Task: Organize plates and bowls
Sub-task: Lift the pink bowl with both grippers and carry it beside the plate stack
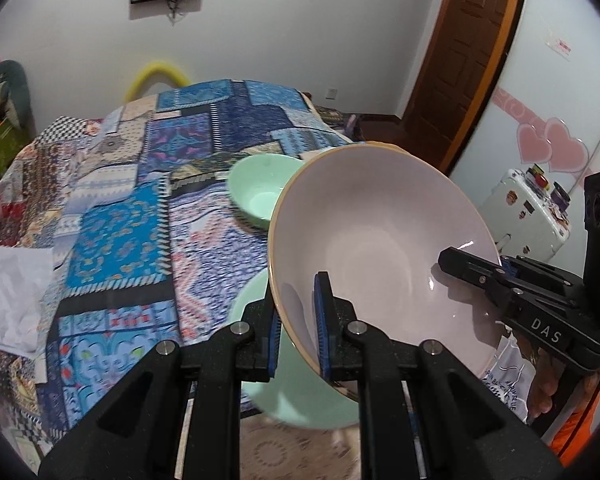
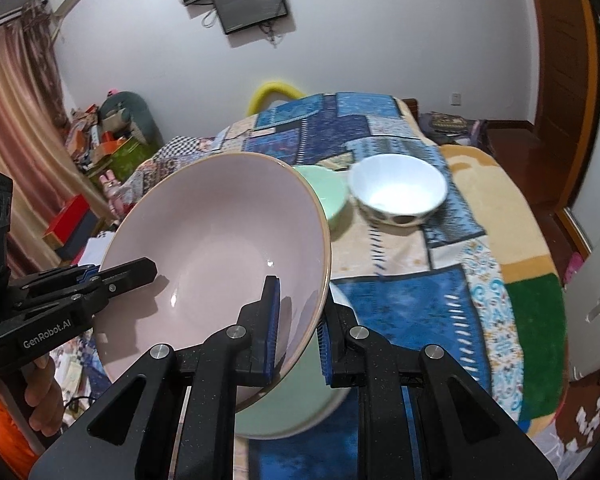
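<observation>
Both jaw pairs were clamped on opposite rims of the pink bowl (image 1: 380, 248): left gripper (image 1: 298, 340) at lower centre of its view, right gripper (image 2: 298, 340) likewise. Bowl was held tilted above a green plate (image 2: 296, 404), frame centre. Behind, on the patchwork cloth (image 1: 140, 216), sat a green bowl (image 1: 260, 188) and a white bowl (image 2: 398, 190).

Held bowl (image 2: 216, 248): above plate (image 2: 300, 408), near.
Small bowl (image 2: 324, 196): far, left of spotted bowl (image 2: 400, 192).
All: on tablecloth (image 2: 440, 272).
</observation>
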Demonstrator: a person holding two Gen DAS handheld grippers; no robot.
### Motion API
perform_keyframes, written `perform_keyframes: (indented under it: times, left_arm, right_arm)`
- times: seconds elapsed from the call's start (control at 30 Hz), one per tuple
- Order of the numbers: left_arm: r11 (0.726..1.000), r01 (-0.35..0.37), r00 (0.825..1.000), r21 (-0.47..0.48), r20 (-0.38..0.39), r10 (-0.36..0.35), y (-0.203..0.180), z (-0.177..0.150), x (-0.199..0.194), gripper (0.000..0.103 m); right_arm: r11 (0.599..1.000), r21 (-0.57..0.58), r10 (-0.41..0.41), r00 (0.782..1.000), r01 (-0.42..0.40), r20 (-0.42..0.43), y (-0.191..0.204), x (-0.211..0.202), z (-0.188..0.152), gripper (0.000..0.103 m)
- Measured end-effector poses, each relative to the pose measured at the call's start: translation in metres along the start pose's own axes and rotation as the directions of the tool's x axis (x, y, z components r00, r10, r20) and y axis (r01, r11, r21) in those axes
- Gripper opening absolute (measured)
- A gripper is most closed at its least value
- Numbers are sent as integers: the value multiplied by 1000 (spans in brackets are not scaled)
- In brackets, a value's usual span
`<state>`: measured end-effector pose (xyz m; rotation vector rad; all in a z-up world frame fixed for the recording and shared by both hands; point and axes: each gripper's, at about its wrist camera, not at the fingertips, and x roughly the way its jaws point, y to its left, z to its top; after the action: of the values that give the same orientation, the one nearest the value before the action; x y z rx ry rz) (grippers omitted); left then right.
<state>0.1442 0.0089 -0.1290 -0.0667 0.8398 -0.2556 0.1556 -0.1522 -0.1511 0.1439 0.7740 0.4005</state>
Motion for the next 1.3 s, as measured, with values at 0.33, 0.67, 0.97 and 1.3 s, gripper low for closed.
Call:
perform_keyframes:
  times: [0.33, 0.67, 0.97, 1.3]
  left_arm:
    - [995, -66, 998, -68, 10, 67, 53, -24, -30, 15]
    - [983, -131, 991, -125, -20, 130, 100, -48, -41, 15]
    - [968, -173, 984, -182, -65, 164, 140, -71, -37, 15]
    - [948, -199, 976, -250, -142, 167, 179, -95, -16, 15]
  right_arm:
    - [996, -57, 64, 997, -66, -40, 50, 23, -4, 16]
    - [987, -104, 113, 988, -124, -102, 93, 50, -12, 16]
    - [977, -135, 140, 973, -166, -181, 121, 82, -22, 16]
    - [970, -162, 137, 955, -183, -262, 141, 117, -35, 16]
